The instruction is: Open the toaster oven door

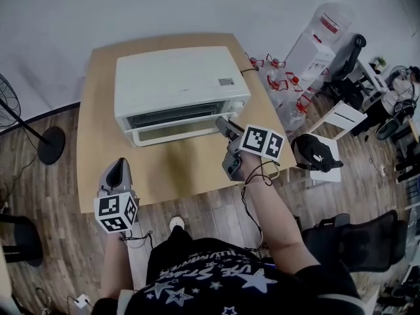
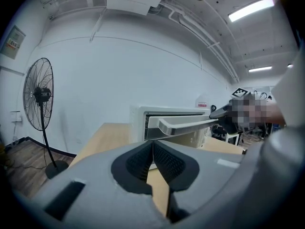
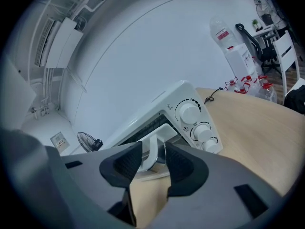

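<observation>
A white toaster oven [image 1: 177, 84] stands on the wooden table [image 1: 98, 163], its door tipped slightly ajar at the top. My right gripper [image 1: 223, 125] reaches in from the right and is shut on the right end of the door handle [image 1: 177, 134]. In the right gripper view the white handle [image 3: 151, 151] sits between the two dark pads of the right gripper [image 3: 153, 159], just left of the control knobs [image 3: 190, 112]. My left gripper [image 1: 117, 169] hovers at the table's front left edge, shut and empty. The left gripper [image 2: 153, 147] faces the oven's handle [image 2: 186, 124] from a distance.
A standing fan [image 2: 40, 94] is on the floor left of the table. Several water bottles [image 1: 282, 84] and a water dispenser [image 1: 321, 35] stand right of the table. A white chair with a black bag [image 1: 318, 153] and office chairs are further right.
</observation>
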